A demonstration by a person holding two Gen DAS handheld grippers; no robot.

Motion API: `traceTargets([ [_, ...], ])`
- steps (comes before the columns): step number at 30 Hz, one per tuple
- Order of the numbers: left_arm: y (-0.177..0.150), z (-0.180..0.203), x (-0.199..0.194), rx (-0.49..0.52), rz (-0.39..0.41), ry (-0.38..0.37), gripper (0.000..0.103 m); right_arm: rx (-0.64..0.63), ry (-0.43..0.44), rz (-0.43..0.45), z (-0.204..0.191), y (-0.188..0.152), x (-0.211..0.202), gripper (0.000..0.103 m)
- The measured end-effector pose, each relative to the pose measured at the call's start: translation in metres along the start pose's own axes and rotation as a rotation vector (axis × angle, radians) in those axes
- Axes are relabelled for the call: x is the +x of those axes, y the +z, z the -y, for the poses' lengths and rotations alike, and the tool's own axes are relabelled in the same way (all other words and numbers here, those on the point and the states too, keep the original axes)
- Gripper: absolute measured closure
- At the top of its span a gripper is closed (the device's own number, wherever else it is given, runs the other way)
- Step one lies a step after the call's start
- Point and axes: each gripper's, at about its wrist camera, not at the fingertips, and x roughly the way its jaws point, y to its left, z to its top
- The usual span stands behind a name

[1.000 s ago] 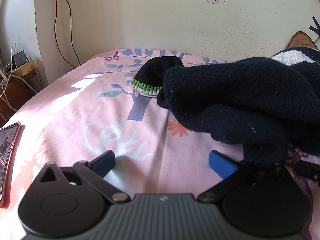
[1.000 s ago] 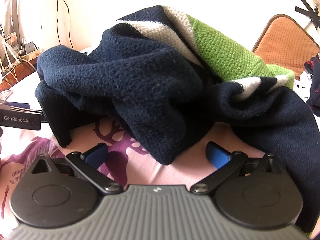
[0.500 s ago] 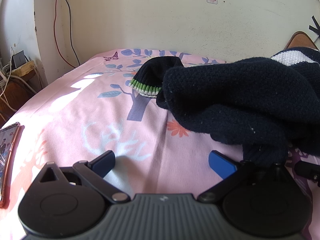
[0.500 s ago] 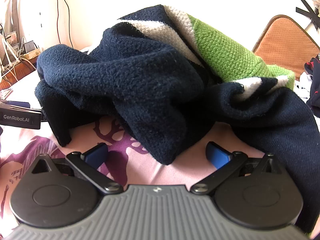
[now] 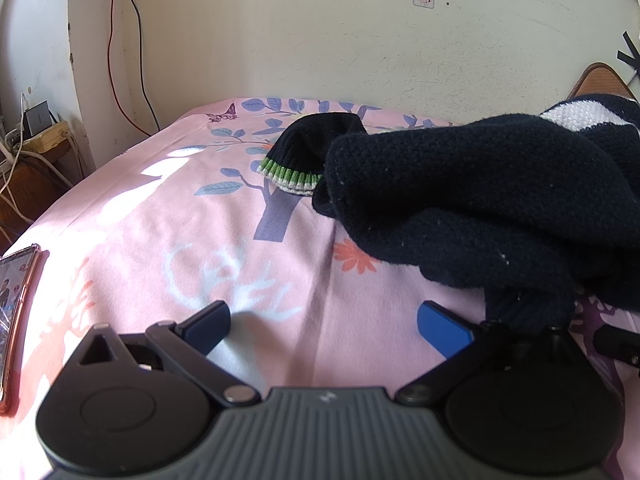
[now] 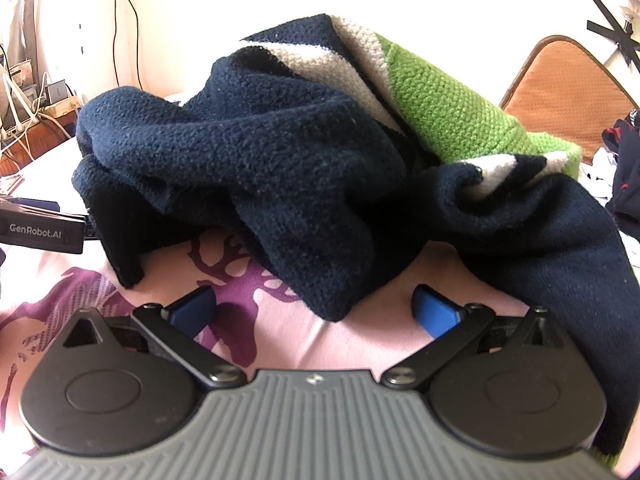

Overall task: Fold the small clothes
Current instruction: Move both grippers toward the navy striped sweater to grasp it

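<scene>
My left gripper (image 5: 324, 322): jaws spread wide, nothing between them, blue pads (image 5: 440, 326) bare. It sits low over the pink bedsheet (image 5: 160, 240), above a pale antler print. A dark fold of the sweater (image 5: 480, 192) hangs just beside the right-hand finger and seems to rest against its linkage; I cannot tell if it truly touches.

My right gripper (image 6: 314, 308): also wide open, holding nothing. A drooping navy fold of the sweater (image 6: 280, 168) comes down between the two fingers, its tip just ahead of the pads, lying on the sheet over a purple print. Neither pad presses it.

The sweater is a crumpled heap on the bed, unfolded. Mostly navy knit, with white and bright green bands showing on the upper right side in the right wrist view. One sleeve stretches away toward the wall, ending in a green-and-white striped cuff (image 5: 290, 174) lying flat on the sheet.

Farther out: a phone (image 5: 14, 304) in a clear case at the left edge of the bed. Red and black cables (image 5: 120, 40) run down the cream wall. A brown padded chair back (image 6: 568, 92) stands behind the heap to the right. More dark clothing (image 6: 624, 168) lies at the far right edge.
</scene>
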Motion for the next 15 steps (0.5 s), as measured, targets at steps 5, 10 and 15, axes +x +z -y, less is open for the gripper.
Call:
traceTargets([
  [5, 0.000, 0.000, 0.000, 0.000, 0.000, -0.001, 0.000, 0.034, -0.005, 0.036, 0.001, -0.003, -0.005, 0.000],
  [10, 0.002, -0.006, -0.003, -0.021, 0.011, -0.072, 0.000, 0.046, 0.005, 0.098, 0.004, -0.007, -0.017, 0.002],
  [15, 0.003, -0.028, -0.015, -0.107, 0.054, -0.281, 0.000, 0.008, 0.004, 0.158, 0.010, -0.014, -0.035, 0.012],
])
